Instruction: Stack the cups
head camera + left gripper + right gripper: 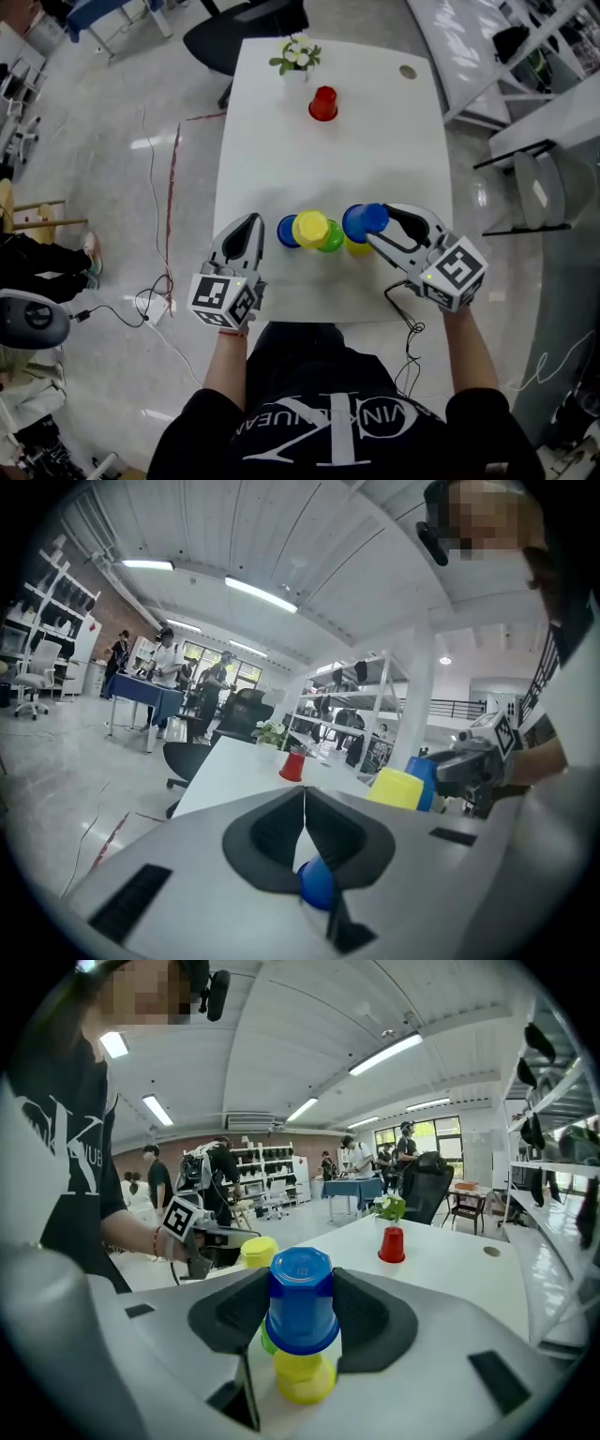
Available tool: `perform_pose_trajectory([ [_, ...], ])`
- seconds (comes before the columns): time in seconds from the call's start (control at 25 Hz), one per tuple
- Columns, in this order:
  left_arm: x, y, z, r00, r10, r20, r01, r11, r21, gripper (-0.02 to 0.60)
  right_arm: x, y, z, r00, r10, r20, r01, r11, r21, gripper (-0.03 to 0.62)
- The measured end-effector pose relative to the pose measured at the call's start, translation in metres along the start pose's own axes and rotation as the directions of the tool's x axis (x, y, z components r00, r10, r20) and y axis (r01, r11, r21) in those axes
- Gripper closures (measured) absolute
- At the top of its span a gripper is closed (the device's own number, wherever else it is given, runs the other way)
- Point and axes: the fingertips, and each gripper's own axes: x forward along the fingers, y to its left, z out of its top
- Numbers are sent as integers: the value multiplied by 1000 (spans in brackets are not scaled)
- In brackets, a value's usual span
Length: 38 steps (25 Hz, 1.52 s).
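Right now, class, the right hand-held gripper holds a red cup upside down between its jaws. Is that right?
Wrong colour: the cup is blue, not red. The right gripper view shows the right hand-held gripper holding the blue cup upside down between its jaws; the red cup stands far off beside the plant.

Near edge of table (pixel 281 159) crowded: cup cluster (pixel 314 231) hemmed between left gripper (pixel 253 223) and right gripper (pixel 373 223), blue cup (pixel 362 219) clamped in the latter. Mid-table open for passage. Far end occupied by red cup (pixel 322 103) and plant (pixel 298 56)
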Motion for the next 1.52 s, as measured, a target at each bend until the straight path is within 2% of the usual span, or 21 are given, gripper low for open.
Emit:
perform_pose_trajectory([
  [0.36,-4,-7,-6,1000,-8,-4,8,1000,-5,575,11,22,-16,997,22,-70,-28,997,-76,373],
  [0.68,-8,-3,-5,1000,3,-8,-3,1000,-12,575,14,27,-17,996,49,-71,-54,996,-75,367],
  [1.0,4,-3,-12,999,-28,-30,27,999,-30,575,16,33,-18,992,71,-103,-82,991,-109,354],
  [1.08,7,0,-13,999,-39,-30,38,999,-36,575,14,37,-12,993,96,-66,-101,991,-86,307],
  [1.16,10,5,-11,999,-47,-26,46,998,-45,575,10,37,4,993,113,15,-113,993,-23,269],
  [1.32,14,15,-8,998,-55,-14,54,998,-36,575,-8,17,28,980,100,172,-120,987,105,270],
  [1.52,25,25,1,1000,-26,3,26,1000,-12,575,-6,-45,31,990,-4,139,-5,998,63,298],
])
